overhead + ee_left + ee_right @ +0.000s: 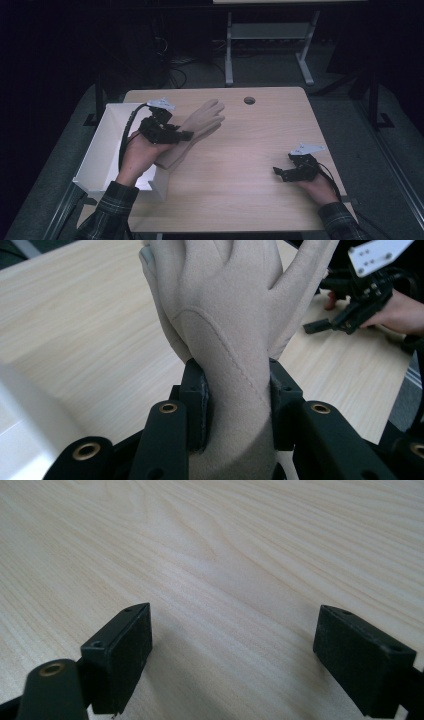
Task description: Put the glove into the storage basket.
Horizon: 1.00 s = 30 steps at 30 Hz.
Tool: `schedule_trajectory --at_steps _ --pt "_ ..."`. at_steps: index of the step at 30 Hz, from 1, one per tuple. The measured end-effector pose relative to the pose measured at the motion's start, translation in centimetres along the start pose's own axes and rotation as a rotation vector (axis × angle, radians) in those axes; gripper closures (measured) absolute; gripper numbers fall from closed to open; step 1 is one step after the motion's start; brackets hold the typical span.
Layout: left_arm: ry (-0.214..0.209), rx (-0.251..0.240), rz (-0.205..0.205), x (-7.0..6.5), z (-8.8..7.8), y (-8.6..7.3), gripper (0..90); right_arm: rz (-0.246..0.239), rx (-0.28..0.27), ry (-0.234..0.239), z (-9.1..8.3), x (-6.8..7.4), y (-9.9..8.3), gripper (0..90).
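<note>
At the worktop's [240, 165] left edge:
- Box [102, 150], white, open-topped; contents hidden by the hand.
- Left tongs [235, 405] clenched on glove [225, 315], beige, held just beside the box, above the worktop.
- Right tongs [232, 650] released, jaws wide, low over bare wood.

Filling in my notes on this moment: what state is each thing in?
Glove: beige, clamped at the cuff, fingers pointing away from the left claw.
Left claw: shut on the glove.
Right claw: open, nothing between its jaws, low over the table.
White box: open-topped, at the table's left edge.
</note>
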<state>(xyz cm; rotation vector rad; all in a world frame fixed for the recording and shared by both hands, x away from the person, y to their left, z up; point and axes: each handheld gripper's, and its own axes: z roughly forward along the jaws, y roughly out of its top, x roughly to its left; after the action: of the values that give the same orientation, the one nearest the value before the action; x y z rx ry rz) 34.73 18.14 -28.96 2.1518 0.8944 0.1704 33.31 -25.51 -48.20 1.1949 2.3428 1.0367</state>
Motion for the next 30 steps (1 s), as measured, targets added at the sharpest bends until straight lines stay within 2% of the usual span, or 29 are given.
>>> schedule_trajectory --at_steps 3,4,9,18,21,22,27,30 --pt "0.035 -0.020 -0.028 1.2 -1.5 -0.6 67.4 -0.001 0.000 0.000 0.0 0.0 0.0 15.3" --pt "0.035 -0.020 -0.028 1.2 -1.5 -0.6 67.3 -0.001 0.000 0.000 0.0 0.0 0.0 15.3" --pt "0.087 -0.051 -0.061 2.7 -3.5 -1.6 67.4 0.001 0.000 0.000 0.0 0.0 0.0 15.3" --pt "0.200 -0.081 -0.143 5.6 -6.2 -4.5 67.3 -0.001 0.000 0.000 0.0 0.0 0.0 15.3" --pt "0.239 -0.072 -0.168 6.4 -6.4 -5.7 67.3 0.000 0.001 0.000 0.0 0.0 0.0 15.3" --pt "0.252 -0.067 -0.191 7.0 -6.2 -6.5 67.3 -0.001 0.002 -0.001 0.0 0.0 0.0 15.3" --pt "0.290 -0.044 -0.222 8.0 -5.4 -8.2 67.3 0.001 0.000 -0.001 0.0 0.0 0.0 15.3" --pt "0.297 -0.028 -0.250 8.7 -4.6 -9.4 67.3 0.001 -0.001 -0.001 0.0 0.0 0.0 15.3"
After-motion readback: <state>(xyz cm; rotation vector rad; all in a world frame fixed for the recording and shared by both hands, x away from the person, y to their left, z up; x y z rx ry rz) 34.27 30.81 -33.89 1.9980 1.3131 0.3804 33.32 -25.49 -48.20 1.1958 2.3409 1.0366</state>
